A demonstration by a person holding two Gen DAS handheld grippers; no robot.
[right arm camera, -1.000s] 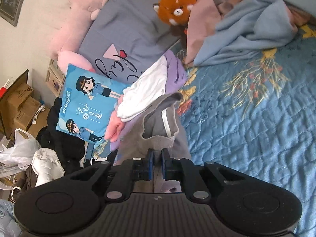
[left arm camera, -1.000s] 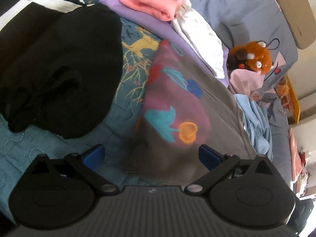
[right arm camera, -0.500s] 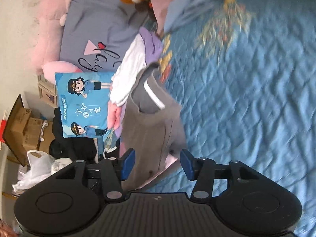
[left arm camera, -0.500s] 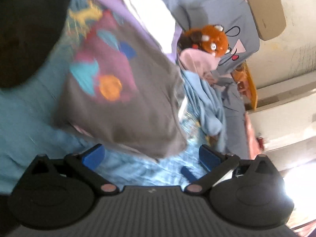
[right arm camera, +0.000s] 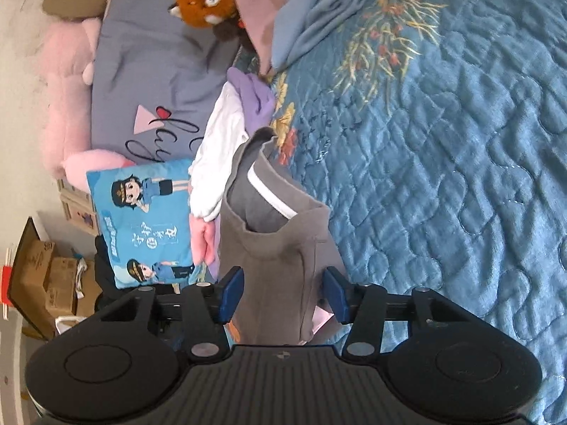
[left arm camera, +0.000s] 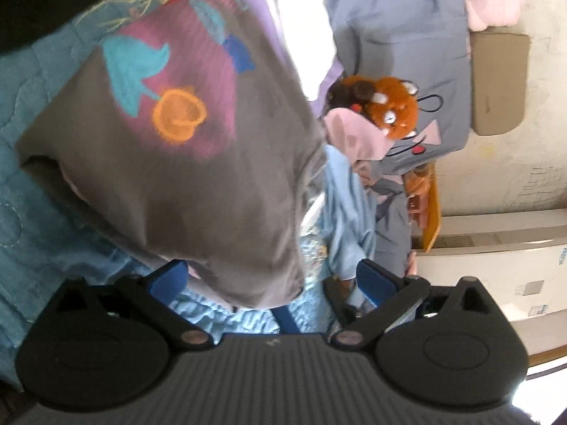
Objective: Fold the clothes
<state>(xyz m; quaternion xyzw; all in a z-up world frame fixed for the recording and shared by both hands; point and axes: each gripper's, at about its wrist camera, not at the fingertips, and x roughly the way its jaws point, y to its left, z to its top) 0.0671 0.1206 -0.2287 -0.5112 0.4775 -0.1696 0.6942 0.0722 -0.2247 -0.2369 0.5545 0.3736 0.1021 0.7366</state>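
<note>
Since approx. a sec. ago, the right gripper (right arm camera: pixel 283 294) has been let go of the grey garment (right arm camera: pixel 276 248): its jaws were pinched shut on the cloth then, now they are parted about halfway, w/ the fabric lying loose between them, untouched by the pads. The left gripper (left arm camera: pixel 271 281) has been swung across, so the printed side of the same garment (left arm camera: pixel 184 141) is now seen just ahead of it & partly between its jaws, which are spread wide; nothing is gripped.

Garment is laid on the blue quilt (right arm camera: pixel 443 159) of the bed, directly in front of both grippers, neckline farthest from the right one. Probably released because a fold was just completed & the piece is meant to rest flat. Beyond it, past the collar, a stack of white (right arm camera: pixel 219 148) & purple clothes is seen, likely done items.
</note>
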